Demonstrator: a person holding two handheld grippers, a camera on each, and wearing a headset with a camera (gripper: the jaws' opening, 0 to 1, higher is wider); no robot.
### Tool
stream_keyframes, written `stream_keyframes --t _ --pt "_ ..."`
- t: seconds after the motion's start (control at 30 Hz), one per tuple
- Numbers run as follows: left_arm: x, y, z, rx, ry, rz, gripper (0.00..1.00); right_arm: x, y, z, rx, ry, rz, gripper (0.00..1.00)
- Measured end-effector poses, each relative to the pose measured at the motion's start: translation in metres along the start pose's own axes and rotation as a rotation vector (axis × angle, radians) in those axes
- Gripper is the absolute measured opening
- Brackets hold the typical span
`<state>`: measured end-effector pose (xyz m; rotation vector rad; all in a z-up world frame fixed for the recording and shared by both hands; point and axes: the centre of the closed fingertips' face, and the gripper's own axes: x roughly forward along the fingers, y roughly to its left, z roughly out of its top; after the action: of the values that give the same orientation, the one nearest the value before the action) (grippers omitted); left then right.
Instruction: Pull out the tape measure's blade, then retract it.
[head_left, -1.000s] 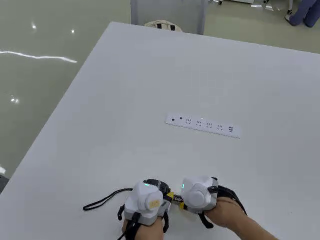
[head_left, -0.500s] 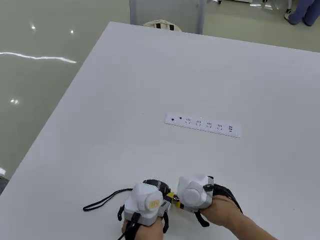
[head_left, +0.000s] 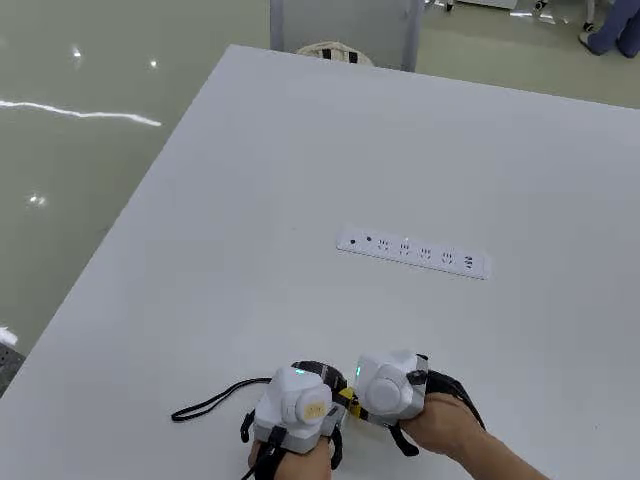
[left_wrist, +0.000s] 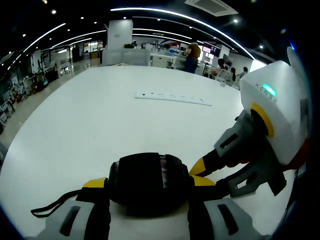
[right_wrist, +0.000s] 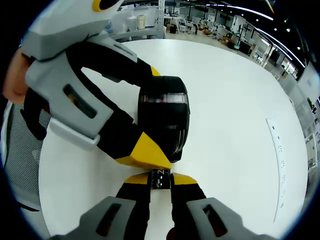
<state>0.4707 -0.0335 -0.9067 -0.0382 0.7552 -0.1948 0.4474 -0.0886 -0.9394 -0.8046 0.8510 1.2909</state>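
Note:
The tape measure (left_wrist: 150, 180) is a black case, clamped between my left gripper's (left_wrist: 148, 186) yellow-tipped jaws; its black wrist strap (head_left: 212, 402) trails left on the table. In the right gripper view the case (right_wrist: 164, 117) sits just ahead, and my right gripper (right_wrist: 160, 179) is shut on the short bit of blade (right_wrist: 160, 178) showing at the case's mouth. In the head view the left gripper (head_left: 298, 405) and right gripper (head_left: 390, 385) sit close side by side near the table's front edge, with the case (head_left: 322, 371) between them.
A white power strip (head_left: 413, 252) lies flat on the white table (head_left: 300, 200), well beyond the grippers. A chair back (head_left: 345, 25) stands at the far edge. Open floor lies to the left of the table.
The right gripper has drawn in closer to the left one, so the gap between them is smaller. The head camera has shifted slightly.

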Motion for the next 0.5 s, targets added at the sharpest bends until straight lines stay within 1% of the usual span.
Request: stream_keyframes --t 0.27,0.5 --pt "-0.0002 0.0 -0.0001 0.0 0.0 0.001 0.59 0.0012 0.0002 0.0037 -0.007 0.006 0.001 0.15" --pt "-0.0002 -0.0002 0.0 0.001 -0.001 -0.001 0.59 0.0025 0.0003 0.0036 -0.012 0.014 -0.001 0.15"
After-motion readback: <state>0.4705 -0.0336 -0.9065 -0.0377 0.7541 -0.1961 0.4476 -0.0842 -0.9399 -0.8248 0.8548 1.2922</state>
